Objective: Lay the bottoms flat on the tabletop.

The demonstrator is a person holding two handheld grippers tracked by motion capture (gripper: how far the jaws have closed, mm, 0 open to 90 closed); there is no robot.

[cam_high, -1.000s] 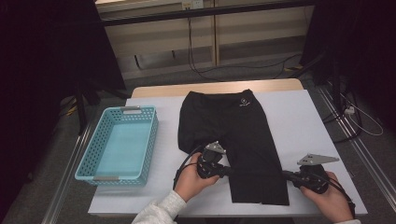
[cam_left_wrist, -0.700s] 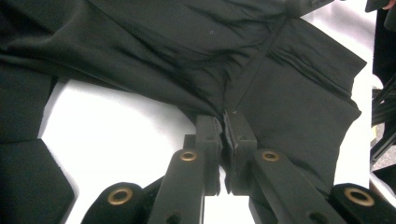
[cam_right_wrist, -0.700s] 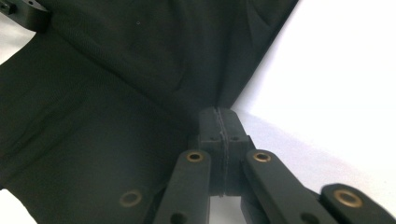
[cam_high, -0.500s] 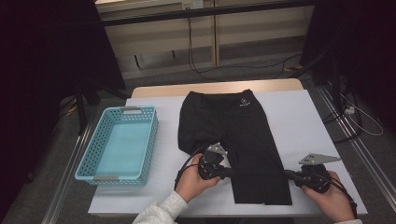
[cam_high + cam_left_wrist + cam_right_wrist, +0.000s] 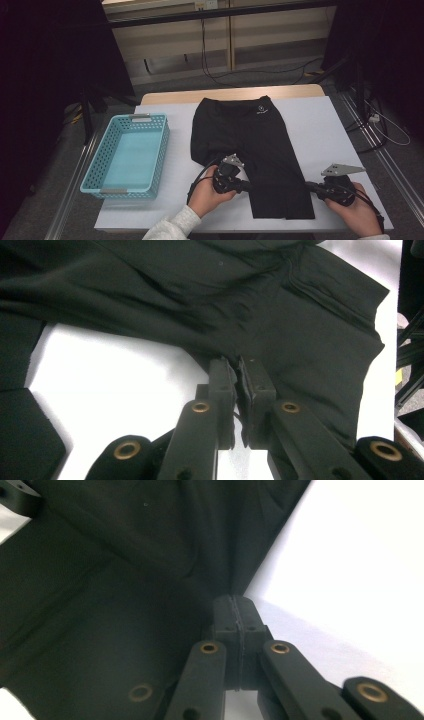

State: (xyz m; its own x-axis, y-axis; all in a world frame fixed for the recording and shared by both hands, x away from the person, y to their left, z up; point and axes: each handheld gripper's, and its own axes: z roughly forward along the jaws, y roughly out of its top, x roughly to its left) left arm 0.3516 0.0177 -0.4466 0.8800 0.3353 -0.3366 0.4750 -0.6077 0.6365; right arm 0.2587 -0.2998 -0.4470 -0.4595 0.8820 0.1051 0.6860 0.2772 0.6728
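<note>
So there's a pair of black shorts (image 5: 257, 150) laid flat on the white table (image 5: 325, 130), waistband at the far end with a small white logo (image 5: 260, 110) on it, leg openings toward the person; the shorts sit right of the table's middle, and the nearer leg looks folded over so the whole thing reads as one long dark strip.

Left gripper (image 5: 246, 187) comes in at the left edge of the near leg; in the left gripper view its jaws are pressed nearly together, with the edge of the black fabric (image 5: 280, 330) pinched between them. Right gripper (image 5: 309, 186) is at the right edge of the same leg, pretty much level with the other one; in the right gripper view the jaws are clamped tight on the fabric edge (image 5: 150, 580), with bare white table off to the side.

Both hands rest low near the front edge of the table; a pale sleeve (image 5: 172, 227) shows on the left arm.

Off to the left, well apart from the shorts, sits a light blue plastic basket (image 5: 105, 184); beyond the table there's grey floor with some cables (image 5: 210, 70).
</note>
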